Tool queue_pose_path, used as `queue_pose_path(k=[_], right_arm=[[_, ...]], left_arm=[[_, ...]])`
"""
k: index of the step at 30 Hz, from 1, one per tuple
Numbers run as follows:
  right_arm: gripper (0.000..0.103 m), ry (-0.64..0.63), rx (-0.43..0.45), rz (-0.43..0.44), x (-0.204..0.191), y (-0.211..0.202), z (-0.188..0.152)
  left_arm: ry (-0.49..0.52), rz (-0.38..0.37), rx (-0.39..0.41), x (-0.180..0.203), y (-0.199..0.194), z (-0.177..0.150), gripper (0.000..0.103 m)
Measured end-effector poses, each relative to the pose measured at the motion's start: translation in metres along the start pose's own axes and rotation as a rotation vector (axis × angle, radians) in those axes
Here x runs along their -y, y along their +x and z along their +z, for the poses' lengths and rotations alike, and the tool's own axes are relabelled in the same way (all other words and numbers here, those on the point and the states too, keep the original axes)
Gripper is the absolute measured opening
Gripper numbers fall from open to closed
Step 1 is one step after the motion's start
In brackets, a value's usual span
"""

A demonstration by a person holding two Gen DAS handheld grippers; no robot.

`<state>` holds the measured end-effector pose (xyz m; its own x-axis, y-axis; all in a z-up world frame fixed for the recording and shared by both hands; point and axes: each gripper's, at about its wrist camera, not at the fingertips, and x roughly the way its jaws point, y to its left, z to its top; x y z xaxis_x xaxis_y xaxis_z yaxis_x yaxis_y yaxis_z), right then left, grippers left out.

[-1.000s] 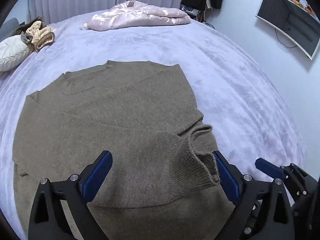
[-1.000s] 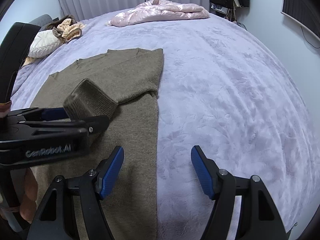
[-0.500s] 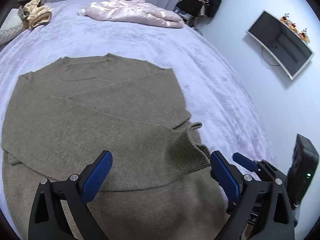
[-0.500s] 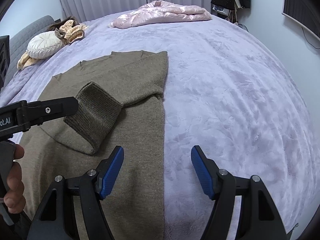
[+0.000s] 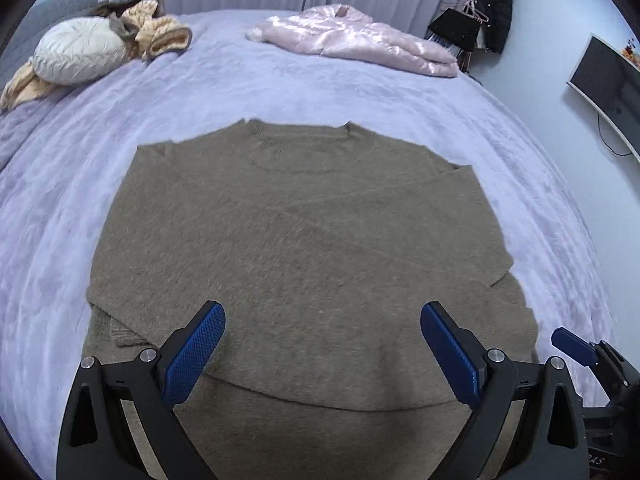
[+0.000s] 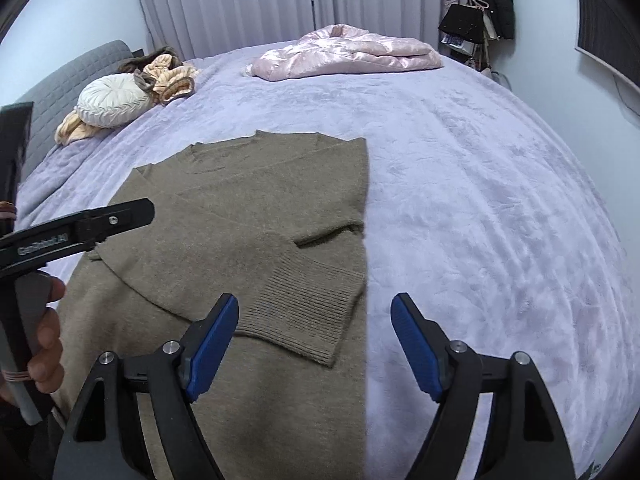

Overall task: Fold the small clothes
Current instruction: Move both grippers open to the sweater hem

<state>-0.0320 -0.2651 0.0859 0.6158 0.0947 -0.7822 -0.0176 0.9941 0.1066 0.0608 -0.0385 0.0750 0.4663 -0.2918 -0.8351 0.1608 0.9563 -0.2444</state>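
Left wrist view: the left gripper [image 5: 322, 344] is held spread and empty above the sweater [image 5: 304, 248], which is laid flat on the bed [image 5: 400, 96]. The right gripper [image 6: 314, 342] is likewise spread, nothing grasped, beside the folded-in cuff [image 6: 308, 300]. A pink jacket [image 6: 348, 52] is seen beyond.

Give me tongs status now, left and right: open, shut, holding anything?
Left tongs: open, holding nothing, above the brown sweater.
Right tongs: open, holding nothing, over the folded sleeve cuff.
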Motion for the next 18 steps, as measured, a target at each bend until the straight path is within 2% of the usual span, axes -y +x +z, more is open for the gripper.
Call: queue_pose_path(k=[2,4,8,11,14,16,18], right_arm=[[0.081,0.001,-0.040,0.046,-0.006,0.019,0.000],[0.081,0.003,-0.080,0.061,-0.009,0.037,-0.002],[0.081,0.005,-0.140,0.028,-0.003,0.063,-0.010],[0.081,-0.001,-0.139,-0.007,0.000,0.061,-0.014],[0.081,0.016,-0.118,-0.025,0.004,0.048,-0.012],[0.081,0.018,-0.103,-0.029,0.003,0.042,-0.008],[0.081,0.005,-0.096,-0.039,-0.002,0.040,-0.003]], left_arm=[[-0.055,-0.008,-0.034,-0.021,0.010,-0.006,0.098],[-0.090,0.019,-0.042,-0.041,0.016,-0.013,0.098],[-0.083,0.047,-0.077,-0.069,0.020,-0.032,0.098],[-0.073,-0.024,-0.035,-0.080,-0.001,-0.034,0.098],[-0.072,-0.053,0.048,-0.087,-0.018,-0.007,0.098],[-0.077,-0.057,0.055,-0.091,-0.013,0.020,0.098],[-0.094,-0.109,0.030,-0.099,0.003,0.050,0.098]])
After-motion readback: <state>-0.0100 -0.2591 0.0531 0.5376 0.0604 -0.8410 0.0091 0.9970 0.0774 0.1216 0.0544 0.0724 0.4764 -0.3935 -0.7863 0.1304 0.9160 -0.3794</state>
